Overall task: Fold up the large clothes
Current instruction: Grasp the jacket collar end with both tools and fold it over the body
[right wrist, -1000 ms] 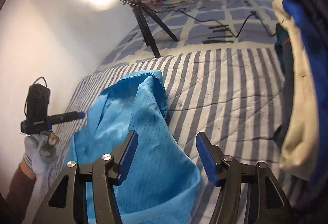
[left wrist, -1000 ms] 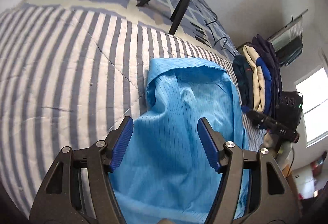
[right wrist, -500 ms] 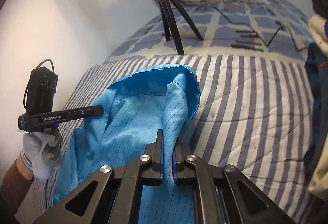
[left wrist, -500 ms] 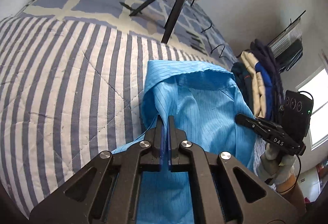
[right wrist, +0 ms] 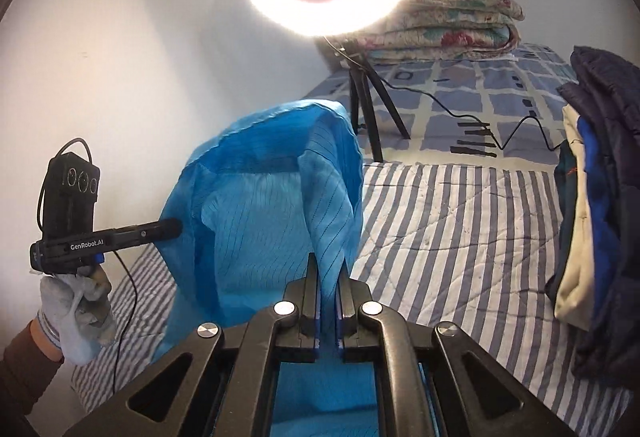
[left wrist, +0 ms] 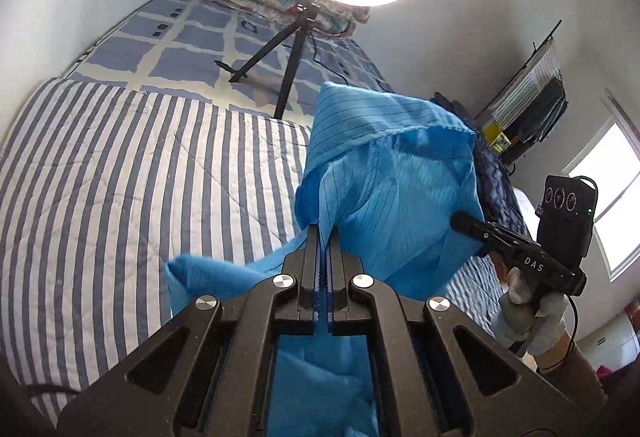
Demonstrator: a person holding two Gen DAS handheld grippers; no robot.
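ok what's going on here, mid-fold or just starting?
Just starting, it seems. A person holds a tool in each hand, and both are shut on the blue garment: the left tool and the right tool each pinch an edge. The garment hangs between them, lifted above the striped bed, with no fold made yet. A pile of other clothes sits at the bed's side.
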